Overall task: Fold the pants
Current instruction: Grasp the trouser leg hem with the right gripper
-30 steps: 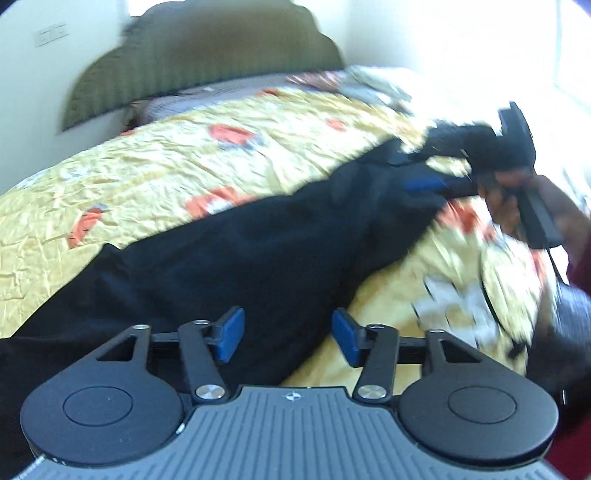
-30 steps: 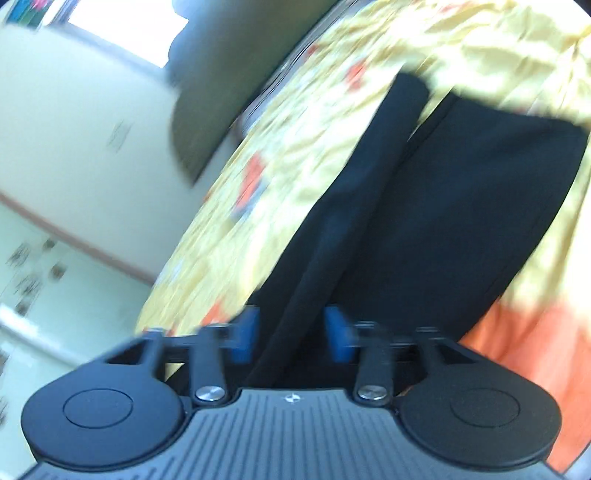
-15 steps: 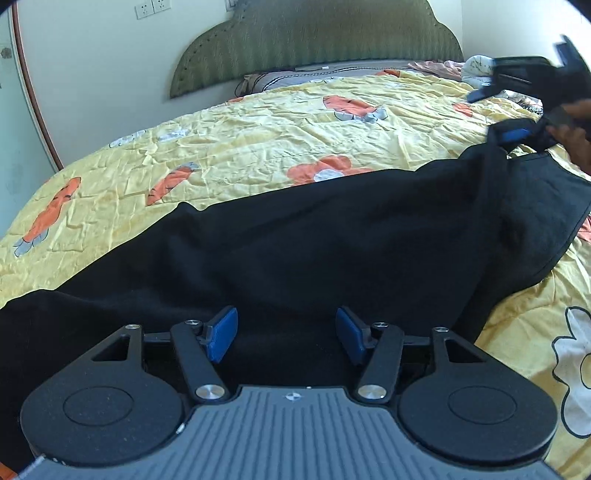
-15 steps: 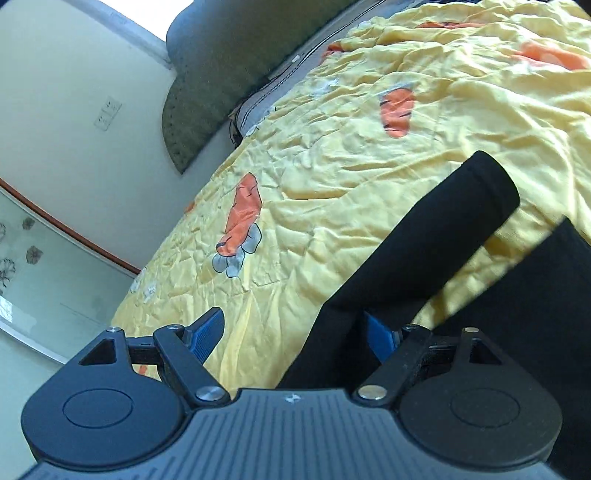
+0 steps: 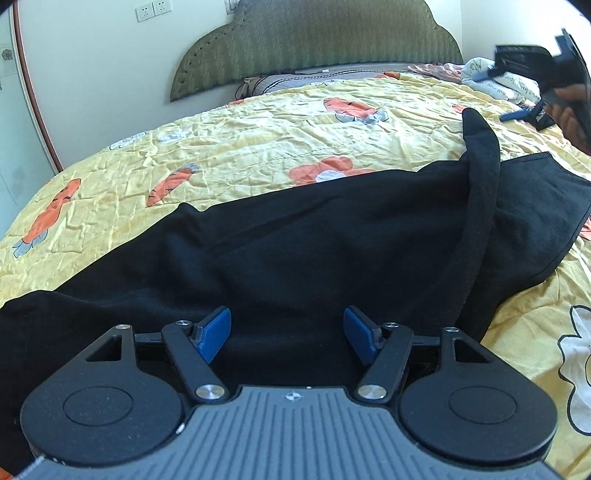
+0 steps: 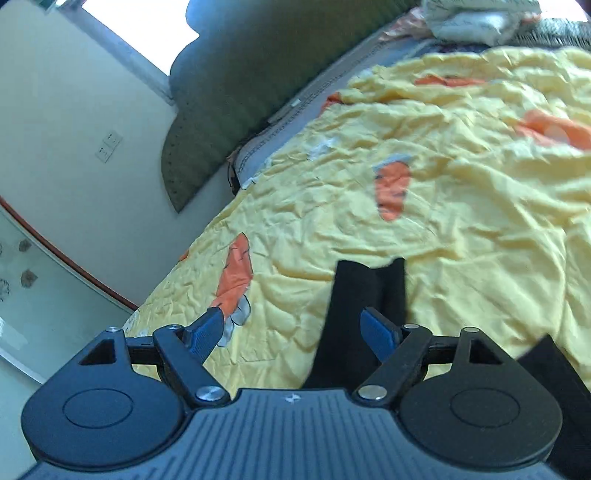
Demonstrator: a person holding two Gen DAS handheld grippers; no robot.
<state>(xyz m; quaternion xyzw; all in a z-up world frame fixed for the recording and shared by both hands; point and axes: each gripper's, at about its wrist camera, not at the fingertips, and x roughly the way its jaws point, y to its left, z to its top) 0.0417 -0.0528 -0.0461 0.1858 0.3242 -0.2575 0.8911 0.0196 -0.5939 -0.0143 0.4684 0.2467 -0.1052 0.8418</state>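
Note:
Black pants (image 5: 314, 240) lie spread across the yellow flowered bed cover (image 5: 258, 147). A narrow strip of them (image 5: 484, 177) is draped over the right part and ends on the cover. My left gripper (image 5: 288, 332) hovers low over the near edge of the pants; its jaws are opening, with cloth below them and nothing pinched. My right gripper (image 5: 500, 95) is open at the far right, clear of the strip's end, held by a person's hand (image 5: 569, 110). In the right wrist view the right gripper (image 6: 291, 330) stands open over the cover, with the strip's end (image 6: 354, 314) by its right finger.
A green padded headboard (image 5: 314, 44) stands against the wall at the far end. A bundle of light bedding (image 6: 480, 18) lies near it on the right. Wall sockets (image 5: 153, 11) are at the upper left. The cover's left edge drops to the floor.
The left gripper tipped down onto the pants and its jaws widened slightly. The right gripper drew away from the strip toward the headboard side, leaving the strip lying on the cover.

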